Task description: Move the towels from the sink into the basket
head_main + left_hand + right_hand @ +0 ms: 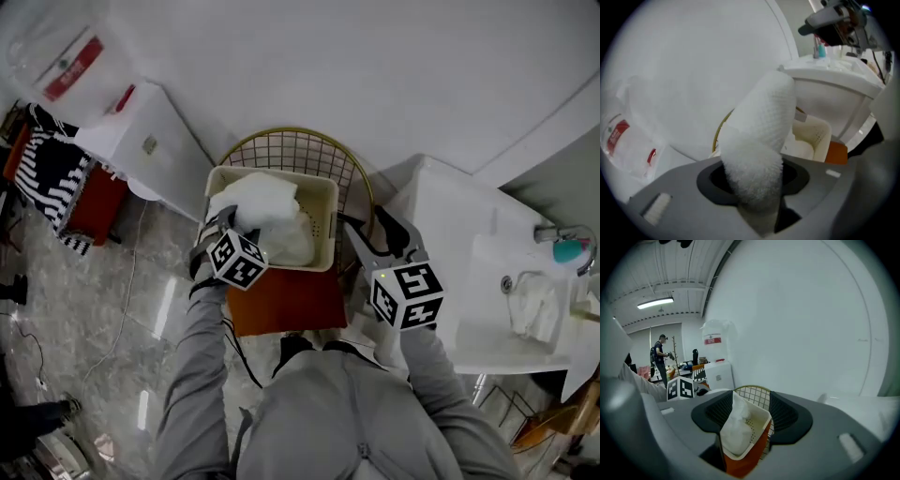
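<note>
The white sink [473,234] is seen just outside the right claw [375,234], and one last towel [532,307] is lying in it, waiting to be fetched. One basket [321,192] is set on a chair [286,302] right under the left claw [754,187], so a drop lands inside. One held towel [759,136] is pinched tight there, dangling over one bundled towel [289,242] already in. The right claw's jaws are parted with nothing gripped, likely freed for the sink.

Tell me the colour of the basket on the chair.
Cream; the basket shows best in the head view.
</note>
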Demonstrator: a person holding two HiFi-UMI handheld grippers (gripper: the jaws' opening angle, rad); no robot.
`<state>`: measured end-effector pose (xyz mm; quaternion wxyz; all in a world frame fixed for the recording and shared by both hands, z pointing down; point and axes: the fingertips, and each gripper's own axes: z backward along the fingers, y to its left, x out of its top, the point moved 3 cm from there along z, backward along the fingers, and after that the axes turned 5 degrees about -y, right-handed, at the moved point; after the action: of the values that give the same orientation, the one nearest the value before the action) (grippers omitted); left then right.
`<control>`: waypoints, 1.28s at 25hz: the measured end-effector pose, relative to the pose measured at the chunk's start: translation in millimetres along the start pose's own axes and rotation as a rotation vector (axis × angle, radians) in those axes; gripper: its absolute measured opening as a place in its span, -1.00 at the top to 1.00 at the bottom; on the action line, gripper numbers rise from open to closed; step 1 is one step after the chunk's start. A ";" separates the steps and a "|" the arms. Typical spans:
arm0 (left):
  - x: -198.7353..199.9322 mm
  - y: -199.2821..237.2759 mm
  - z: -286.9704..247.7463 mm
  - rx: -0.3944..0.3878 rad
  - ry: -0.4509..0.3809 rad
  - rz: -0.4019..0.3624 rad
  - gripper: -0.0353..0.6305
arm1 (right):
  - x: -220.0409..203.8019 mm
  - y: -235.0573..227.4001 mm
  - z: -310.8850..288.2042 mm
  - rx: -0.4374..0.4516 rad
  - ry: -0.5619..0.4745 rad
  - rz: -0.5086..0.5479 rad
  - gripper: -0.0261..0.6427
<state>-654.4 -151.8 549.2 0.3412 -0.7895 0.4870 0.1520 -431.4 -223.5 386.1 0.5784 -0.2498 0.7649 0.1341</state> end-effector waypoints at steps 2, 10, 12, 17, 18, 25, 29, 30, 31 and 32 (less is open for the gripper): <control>-10.8 -6.1 -21.6 -0.053 0.043 -0.075 0.12 | -3.0 -2.8 -4.8 -0.029 0.014 -0.006 0.24; -39.1 -41.9 -91.3 -0.291 0.171 -0.210 -0.01 | -20.1 -16.3 -15.4 -0.123 0.069 -0.018 0.24; -38.8 -45.0 -99.6 -0.312 0.174 -0.217 -0.04 | -23.3 -19.7 -15.5 -0.137 0.080 -0.021 0.24; -31.7 -38.0 -106.3 -0.330 0.169 -0.204 -0.24 | -26.9 -23.8 -18.5 -0.145 0.094 -0.024 0.24; -30.3 -35.4 -104.9 -0.327 0.165 -0.202 -0.30 | -26.4 -23.0 -20.1 -0.140 0.092 -0.023 0.23; -12.2 -16.7 -74.9 -0.264 0.083 -0.122 -0.43 | -17.1 -10.0 -33.7 -0.076 0.071 -0.013 0.24; 4.7 4.5 -40.9 -0.188 -0.008 -0.024 -0.43 | -12.6 2.5 -38.7 -0.033 0.058 -0.007 0.24; 9.7 10.0 -29.8 -0.168 -0.040 0.016 -0.43 | -10.6 5.3 -38.7 -0.025 0.053 -0.004 0.24; 14.2 15.6 -17.8 -0.147 -0.073 0.059 -0.43 | -8.4 7.9 -38.4 -0.018 0.047 -0.002 0.24; 17.8 21.2 -5.5 -0.124 -0.106 0.103 -0.43 | -6.2 10.4 -38.2 -0.011 0.042 0.001 0.24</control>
<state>-664.9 -173.6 534.6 0.3084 -0.7740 0.4979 0.2406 -467.0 -232.2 402.3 0.5610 -0.2553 0.7761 0.1334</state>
